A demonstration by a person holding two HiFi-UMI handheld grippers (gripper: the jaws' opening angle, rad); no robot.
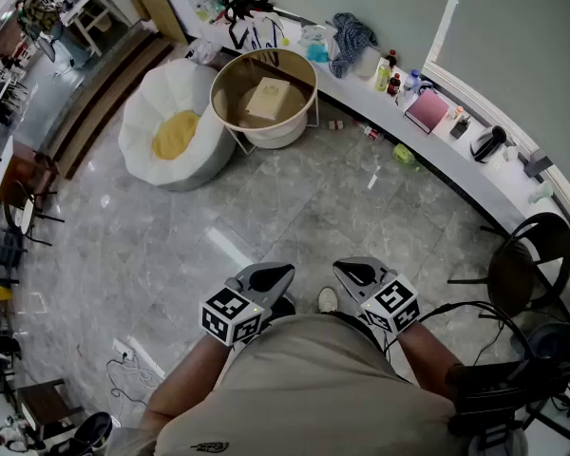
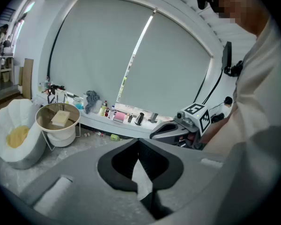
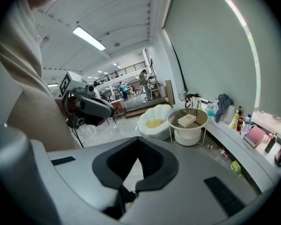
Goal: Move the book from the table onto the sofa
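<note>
A pale, tan book [image 1: 268,98] lies flat on a small round glass-topped table [image 1: 216,88] far ahead on the floor. Just left of the table stands the sofa [image 1: 171,150], a white shell-shaped seat with a yellow cushion. My left gripper [image 1: 277,274] and right gripper [image 1: 348,268] are held side by side close to my body, both shut and empty, well short of the table. The left gripper view shows its shut jaws [image 2: 139,146], the book [image 2: 61,117], the sofa [image 2: 14,137] and the right gripper [image 2: 166,131]. The right gripper view shows its shut jaws [image 3: 138,146], the book [image 3: 187,120] and the sofa [image 3: 154,121].
A curved white ledge [image 1: 456,155] under the window carries bottles, a cloth and a pink case. A white tub [image 1: 271,133] sits under the table. A black chair [image 1: 527,264] stands at the right. Small litter lies by the ledge, cables [image 1: 123,369] at my lower left.
</note>
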